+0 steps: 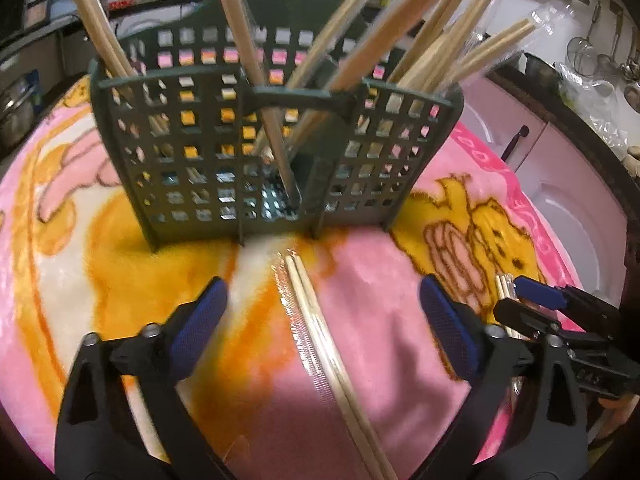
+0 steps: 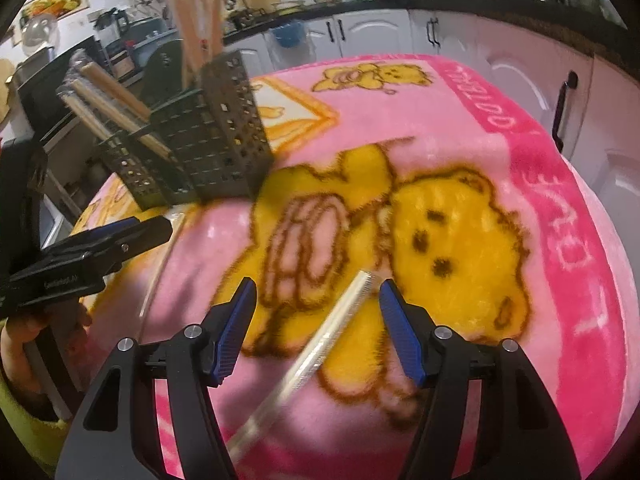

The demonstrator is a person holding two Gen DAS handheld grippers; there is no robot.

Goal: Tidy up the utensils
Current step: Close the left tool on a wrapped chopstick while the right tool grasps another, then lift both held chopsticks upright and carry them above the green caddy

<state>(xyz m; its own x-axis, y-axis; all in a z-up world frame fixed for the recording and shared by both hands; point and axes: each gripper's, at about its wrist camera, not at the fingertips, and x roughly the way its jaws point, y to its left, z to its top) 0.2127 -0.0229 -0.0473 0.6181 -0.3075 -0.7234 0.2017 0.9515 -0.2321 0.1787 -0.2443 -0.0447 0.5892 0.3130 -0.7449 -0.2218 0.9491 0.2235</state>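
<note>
A dark green lattice utensil caddy [image 1: 276, 148] stands on a pink and yellow bear blanket [image 1: 384, 304], holding several wrapped wooden chopstick pairs [image 1: 436, 40]. It also shows in the right wrist view [image 2: 200, 140]. One wrapped chopstick pair [image 1: 320, 344] lies flat on the blanket between the fingers of my open left gripper [image 1: 322, 312], not gripped. Another wrapped pair [image 2: 320, 340] lies between the fingers of my open right gripper [image 2: 318, 308]. The right gripper also shows in the left wrist view [image 1: 536, 300] at the right, and the left gripper in the right wrist view [image 2: 120, 236].
White kitchen cabinets [image 2: 500, 64] with dark handles stand beyond the blanket's edge. A black countertop [image 2: 460, 2] carries bottles and pots. Strainers and ladles [image 1: 600, 56] hang at the far right.
</note>
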